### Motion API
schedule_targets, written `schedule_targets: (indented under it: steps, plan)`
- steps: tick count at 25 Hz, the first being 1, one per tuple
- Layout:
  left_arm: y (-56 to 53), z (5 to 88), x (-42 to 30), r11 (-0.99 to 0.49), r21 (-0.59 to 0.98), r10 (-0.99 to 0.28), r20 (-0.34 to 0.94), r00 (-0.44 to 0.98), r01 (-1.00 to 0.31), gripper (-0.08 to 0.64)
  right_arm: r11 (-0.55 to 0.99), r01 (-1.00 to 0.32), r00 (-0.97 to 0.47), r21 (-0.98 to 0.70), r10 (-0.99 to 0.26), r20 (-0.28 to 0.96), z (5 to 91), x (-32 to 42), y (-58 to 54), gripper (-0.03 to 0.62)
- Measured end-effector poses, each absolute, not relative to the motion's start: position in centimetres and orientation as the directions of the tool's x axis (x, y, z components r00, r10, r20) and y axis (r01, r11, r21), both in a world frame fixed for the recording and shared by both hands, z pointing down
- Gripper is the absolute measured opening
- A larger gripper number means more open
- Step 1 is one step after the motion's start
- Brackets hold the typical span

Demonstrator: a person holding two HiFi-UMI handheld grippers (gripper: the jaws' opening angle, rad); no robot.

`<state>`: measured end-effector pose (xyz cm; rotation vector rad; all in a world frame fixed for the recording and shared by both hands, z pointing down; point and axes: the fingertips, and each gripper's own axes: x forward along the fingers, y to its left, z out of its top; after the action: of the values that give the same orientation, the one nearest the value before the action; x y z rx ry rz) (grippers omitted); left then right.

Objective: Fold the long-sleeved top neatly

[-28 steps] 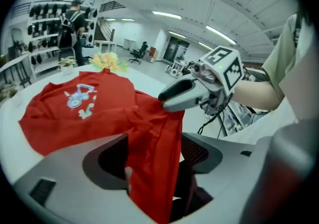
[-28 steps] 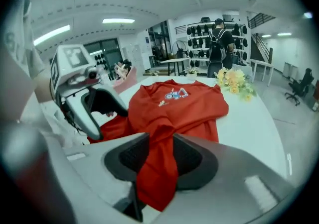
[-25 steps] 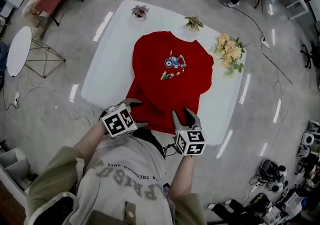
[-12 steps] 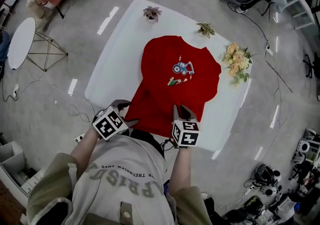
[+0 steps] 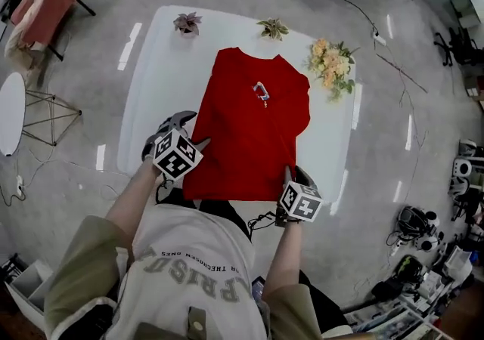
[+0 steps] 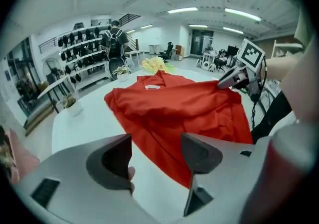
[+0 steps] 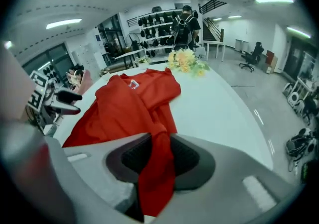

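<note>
The red long-sleeved top (image 5: 249, 134) lies flat on the white table (image 5: 151, 89), collar at the far side, its printed picture mostly hidden under a fold. My left gripper (image 5: 172, 125) hangs open over bare table just left of the top's left edge, and nothing sits between its jaws (image 6: 155, 153). My right gripper (image 5: 293, 174) is at the top's near right corner. Its jaws have just been opening a little, but a strip of the red cloth (image 7: 157, 168) stays pinched between the pads.
Two small potted plants (image 5: 187, 23) (image 5: 273, 28) and a bunch of flowers (image 5: 330, 63) stand along the table's far edge. A pink chair (image 5: 45, 6) and a round side table (image 5: 9, 112) are on the floor to the left. Cables trail on the floor.
The top now looks narrower, with its picture mostly folded under. My right gripper has moved right to the near right corner. My left gripper has moved up along the left edge.
</note>
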<state>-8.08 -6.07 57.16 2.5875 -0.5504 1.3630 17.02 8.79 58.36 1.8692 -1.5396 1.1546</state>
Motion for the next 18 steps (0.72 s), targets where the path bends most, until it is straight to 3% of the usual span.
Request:
schedule_targets:
  steps: [3, 9, 12, 14, 16, 18]
  plan:
    - [-9.6, 57.8, -6.2, -0.937, -0.113, -0.271, 0.832, 0.485, -0.329, 0.311, -0.317, -0.935, 0.069, -0.157, -0.599, 0.798, 56.9, 17.4, 9.4, 0.185]
    - [-13.3, 60.8, -3.2, -0.948, -0.136, -0.258, 0.858, 0.445, -0.287, 0.299, -0.338, -0.910, 0.003, -0.240, -0.585, 0.811, 57.6, 14.1, 11.5, 0.190]
    - [-13.2, 61.6, -2.7, -0.957, -0.093, -0.214, 0.867, 0.449, -0.276, 0.233, -0.313, -0.928, -0.004, -0.202, -0.533, 0.846, 59.5, 13.3, 11.4, 0.188]
    - [-13.0, 60.8, -3.1, -0.953, -0.078, -0.217, 0.850, 0.479, -0.292, 0.154, -0.304, -0.935, 0.001, -0.184, -0.520, 0.854, 59.8, 13.4, 11.1, 0.160]
    - [-13.3, 58.9, -4.3, -0.936, -0.075, -0.259, 0.809, 0.527, -0.345, 0.079, -0.318, -0.930, 0.019, -0.185, -0.543, 0.839, 58.8, 13.9, 10.8, 0.050]
    - [-14.0, 57.3, -6.3, -0.913, -0.070, -0.303, 0.777, 0.552, -0.403, 0.066, -0.344, -0.914, 0.026, -0.214, -0.576, 0.817, 57.4, 14.6, 10.8, 0.044]
